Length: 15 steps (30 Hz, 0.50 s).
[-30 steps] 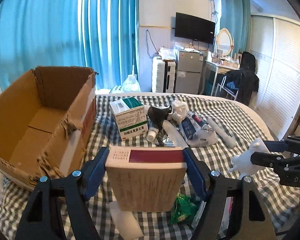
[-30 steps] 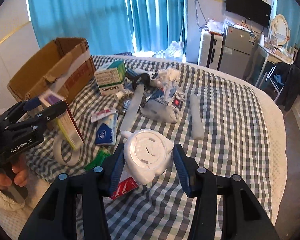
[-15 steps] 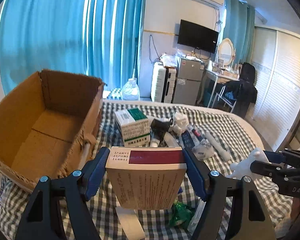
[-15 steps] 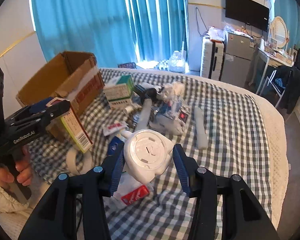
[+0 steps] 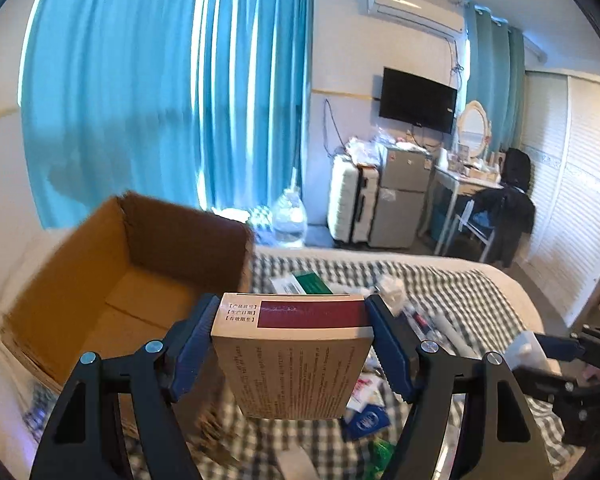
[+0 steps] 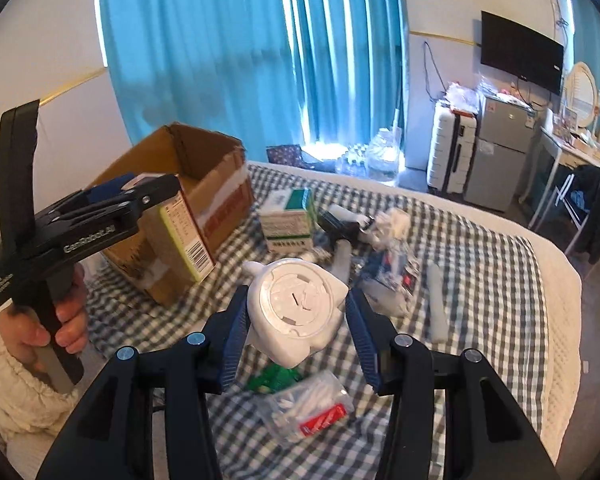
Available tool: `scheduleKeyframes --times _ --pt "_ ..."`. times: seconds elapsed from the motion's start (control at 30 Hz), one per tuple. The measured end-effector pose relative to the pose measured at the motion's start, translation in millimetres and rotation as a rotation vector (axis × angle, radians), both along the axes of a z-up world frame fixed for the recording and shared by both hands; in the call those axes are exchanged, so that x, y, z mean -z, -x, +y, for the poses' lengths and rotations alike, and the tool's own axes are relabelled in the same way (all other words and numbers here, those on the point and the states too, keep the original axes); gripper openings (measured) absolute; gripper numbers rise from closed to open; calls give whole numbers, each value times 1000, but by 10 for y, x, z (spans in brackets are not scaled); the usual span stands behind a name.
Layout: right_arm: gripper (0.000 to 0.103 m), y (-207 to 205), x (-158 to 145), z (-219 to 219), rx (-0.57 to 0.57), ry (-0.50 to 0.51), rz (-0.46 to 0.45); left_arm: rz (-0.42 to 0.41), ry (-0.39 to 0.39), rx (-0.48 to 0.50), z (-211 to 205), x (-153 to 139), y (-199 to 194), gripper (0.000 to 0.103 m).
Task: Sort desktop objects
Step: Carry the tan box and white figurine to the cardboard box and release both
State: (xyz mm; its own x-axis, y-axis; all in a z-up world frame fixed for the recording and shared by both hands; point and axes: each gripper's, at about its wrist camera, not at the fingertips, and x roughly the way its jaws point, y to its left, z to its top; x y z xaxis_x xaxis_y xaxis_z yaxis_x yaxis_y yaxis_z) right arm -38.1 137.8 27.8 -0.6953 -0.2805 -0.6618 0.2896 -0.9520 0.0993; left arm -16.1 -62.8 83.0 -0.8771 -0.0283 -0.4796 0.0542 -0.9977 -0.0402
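My left gripper [image 5: 292, 344] is shut on a tan carton with a dark red band [image 5: 296, 364], held in the air just right of the open cardboard box [image 5: 100, 280]. In the right wrist view the same carton [image 6: 180, 236] and left gripper [image 6: 140, 196] hang beside the box [image 6: 204, 184], with a hand on the grip. My right gripper [image 6: 296, 320] is shut on a white round plastic gadget [image 6: 296, 304], lifted above the checked bedspread [image 6: 480, 280]. From the left wrist view the right gripper [image 5: 540, 350] shows at the right edge.
A green-and-white medicine box [image 6: 288, 220], a black item, white tubes [image 6: 436, 300] and packets lie in a heap mid-bed. A clear bag of cotton swabs [image 6: 308, 408] and a green wrapper [image 6: 276, 376] lie under my right gripper. Suitcase, fridge and desk stand beyond.
Both grippers have risen with their loads. The carton now hangs level with the box rim, closer to the box. The white gadget is higher above the bedspread.
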Motion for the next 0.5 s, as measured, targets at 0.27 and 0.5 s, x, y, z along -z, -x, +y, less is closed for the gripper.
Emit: scheduleKeyframes --times 0.27,0.5 --pt "48 112 -235 -387 -76 13 32 99 -49 -38 -238 -390 26 76" --pt "48 305 -402 -730 -136 36 61 159 -125 -92 -663 -641 91 76"
